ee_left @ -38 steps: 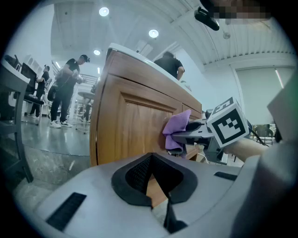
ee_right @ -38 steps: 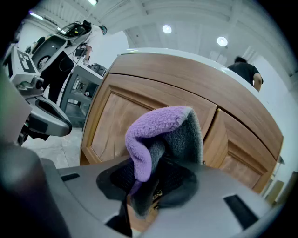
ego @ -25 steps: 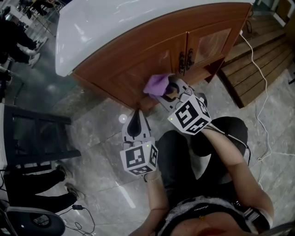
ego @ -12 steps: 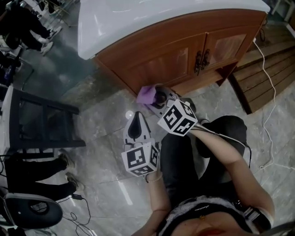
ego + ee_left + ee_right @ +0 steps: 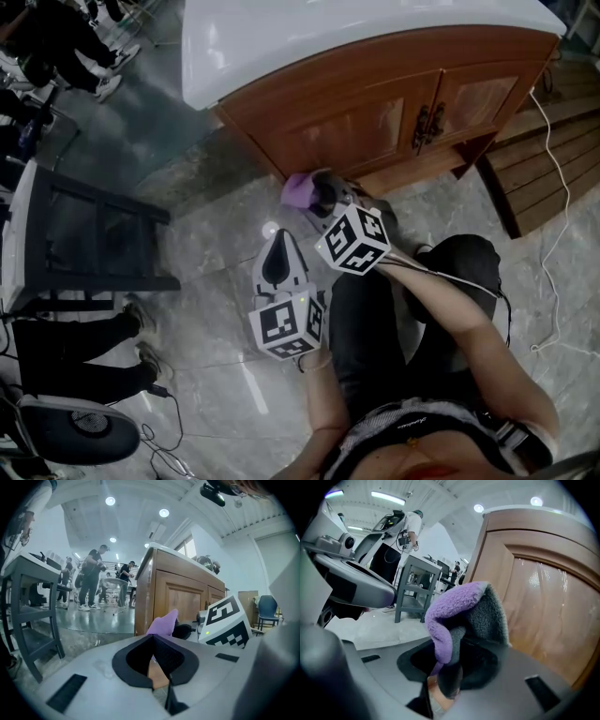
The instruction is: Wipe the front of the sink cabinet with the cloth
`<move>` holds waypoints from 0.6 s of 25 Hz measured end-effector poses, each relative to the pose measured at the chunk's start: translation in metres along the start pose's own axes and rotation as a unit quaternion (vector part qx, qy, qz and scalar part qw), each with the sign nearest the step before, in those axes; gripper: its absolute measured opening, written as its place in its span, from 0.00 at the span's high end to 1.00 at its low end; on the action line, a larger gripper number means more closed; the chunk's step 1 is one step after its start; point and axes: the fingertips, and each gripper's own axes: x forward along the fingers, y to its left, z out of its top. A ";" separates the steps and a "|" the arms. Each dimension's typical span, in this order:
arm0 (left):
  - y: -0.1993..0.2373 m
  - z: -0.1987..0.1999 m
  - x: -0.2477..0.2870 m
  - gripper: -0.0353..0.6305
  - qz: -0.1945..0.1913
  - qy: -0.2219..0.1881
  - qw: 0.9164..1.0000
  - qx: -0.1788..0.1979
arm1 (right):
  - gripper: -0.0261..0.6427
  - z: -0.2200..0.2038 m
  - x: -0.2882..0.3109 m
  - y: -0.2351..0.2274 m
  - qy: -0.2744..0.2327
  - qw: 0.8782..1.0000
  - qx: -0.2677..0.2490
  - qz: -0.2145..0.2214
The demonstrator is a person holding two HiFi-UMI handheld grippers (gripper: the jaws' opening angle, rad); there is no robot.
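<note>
The wooden sink cabinet (image 5: 375, 112) with a white top stands at the top of the head view, its two door handles (image 5: 428, 123) at centre right. A purple and grey cloth (image 5: 300, 190) sits low by the cabinet's left front corner, and my right gripper (image 5: 321, 199) is shut on it. In the right gripper view the cloth (image 5: 461, 609) bulges out of the jaws just left of the cabinet door (image 5: 543, 611); whether they touch I cannot tell. My left gripper (image 5: 278, 242) hangs over the floor, shut and empty, behind the cloth (image 5: 163, 622).
A black metal stand (image 5: 94, 253) is at the left, with people's legs (image 5: 66, 352) beside it. Wooden planks (image 5: 553, 159) and a white cable (image 5: 561, 187) lie on the floor to the right of the cabinet. My knees (image 5: 459, 272) are below the grippers.
My right gripper has carried the cloth left along the bottom of the cabinet front, toward its left corner. The left gripper has stayed put.
</note>
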 end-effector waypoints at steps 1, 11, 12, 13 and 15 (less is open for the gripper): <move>0.000 0.000 0.000 0.95 0.000 0.000 1.000 0.000 | 0.72 0.000 0.000 0.000 -0.001 1.000 0.000 0.000; -0.009 0.000 0.005 0.95 -0.010 0.003 1.000 0.003 | 0.72 0.000 0.000 0.000 -0.001 1.000 -0.010 -0.005; -0.009 0.000 0.005 0.95 -0.011 0.002 1.000 0.004 | 0.72 0.000 0.000 -0.001 0.000 1.000 -0.011 -0.006; -0.009 0.000 0.006 0.95 -0.011 0.002 1.000 0.005 | 0.72 0.000 0.000 -0.001 0.001 1.000 -0.013 -0.007; -0.009 0.000 0.006 0.95 -0.011 0.003 1.000 0.007 | 0.72 -0.002 -0.001 -0.002 0.004 1.000 -0.016 -0.010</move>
